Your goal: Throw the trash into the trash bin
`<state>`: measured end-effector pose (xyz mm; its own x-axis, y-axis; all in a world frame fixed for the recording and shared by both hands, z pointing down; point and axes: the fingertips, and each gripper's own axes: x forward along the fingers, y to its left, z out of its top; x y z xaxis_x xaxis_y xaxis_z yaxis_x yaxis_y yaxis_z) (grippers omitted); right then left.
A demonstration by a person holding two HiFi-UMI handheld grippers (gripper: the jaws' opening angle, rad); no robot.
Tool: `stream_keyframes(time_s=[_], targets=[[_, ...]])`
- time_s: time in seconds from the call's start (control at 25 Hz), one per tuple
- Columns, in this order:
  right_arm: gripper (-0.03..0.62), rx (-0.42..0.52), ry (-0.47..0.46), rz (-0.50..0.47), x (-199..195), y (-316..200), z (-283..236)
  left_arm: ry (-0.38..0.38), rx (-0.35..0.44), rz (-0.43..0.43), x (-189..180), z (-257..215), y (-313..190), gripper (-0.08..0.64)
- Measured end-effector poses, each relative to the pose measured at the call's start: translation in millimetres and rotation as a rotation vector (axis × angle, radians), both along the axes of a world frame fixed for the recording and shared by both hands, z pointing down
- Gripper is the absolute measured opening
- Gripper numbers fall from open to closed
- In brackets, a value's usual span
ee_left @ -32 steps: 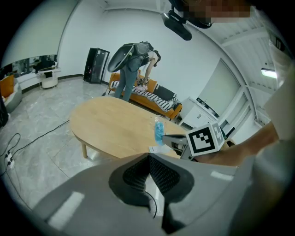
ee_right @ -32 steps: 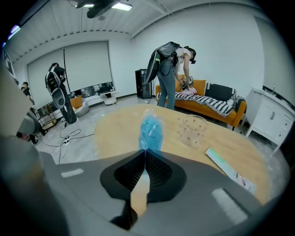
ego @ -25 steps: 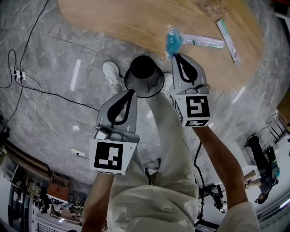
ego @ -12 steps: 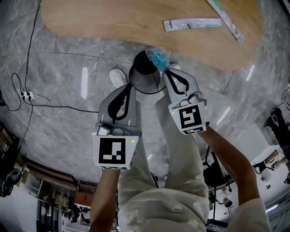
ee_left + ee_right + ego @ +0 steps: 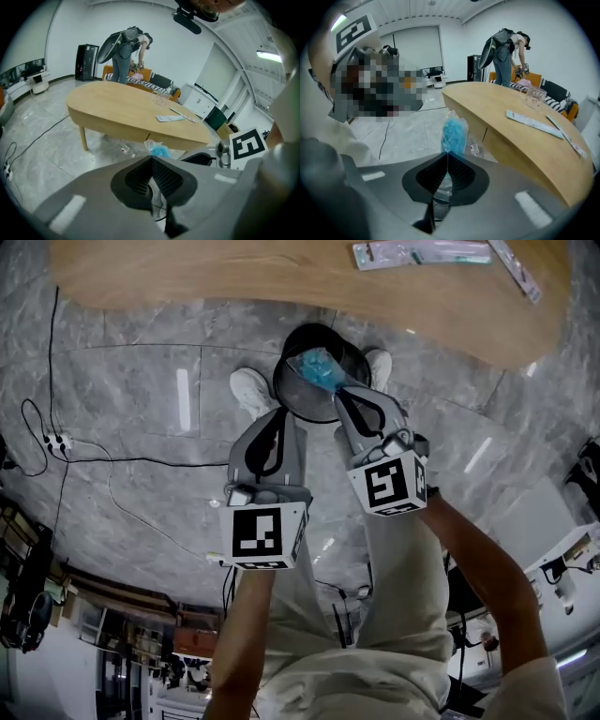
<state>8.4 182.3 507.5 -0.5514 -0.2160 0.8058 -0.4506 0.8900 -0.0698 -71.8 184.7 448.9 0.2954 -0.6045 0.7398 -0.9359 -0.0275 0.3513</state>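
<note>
Nearest the head camera, two forearms extend over the person's pale trousers, each carrying a gripper with its marker cube uppermost.

Left gripper point(image 5: 282, 414): the jaws are pressed together with nothing between them. The tip points down at the floor, just beside the wall of the trash bin point(image 5: 286, 397).

Right gripper point(image 5: 338, 389): the jaws are pinched on the neck of a clear bag of blue trash point(image 5: 317, 367). In the right gripper view the bag stands up from the closed tips. In the head view the bag lies over the mouth of the black mesh bin. Whether it is above or below the rim cannot be told.

White shoes point(image 5: 249, 390) flank the bin on the grey marble floor point(image 5: 141, 381). A black cable point(image 5: 141, 462) runs to a power strip point(image 5: 58, 440).

Beyond the bin stands an oval wooden table point(image 5: 234, 277). Two long flat sealed packets point(image 5: 422, 253) lie on it. Past its far end, another person point(image 5: 124, 51) bends over an orange sofa point(image 5: 140, 75).
</note>
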Motion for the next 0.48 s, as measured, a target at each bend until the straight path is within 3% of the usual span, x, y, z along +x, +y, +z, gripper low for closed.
stream_keyframes(time_s=[0.32,0.48], targets=[[0.028,-0.013,0.034,-0.091,19.5,27.6,43.5,0.014,0.006,-0.056,17.1,61.9,17.3,0.000],[0.028,0.014,0.052,-0.110,27.6,29.3,62.7,-0.010,0.033,0.011,27.2,77.7,22.8,0.000]])
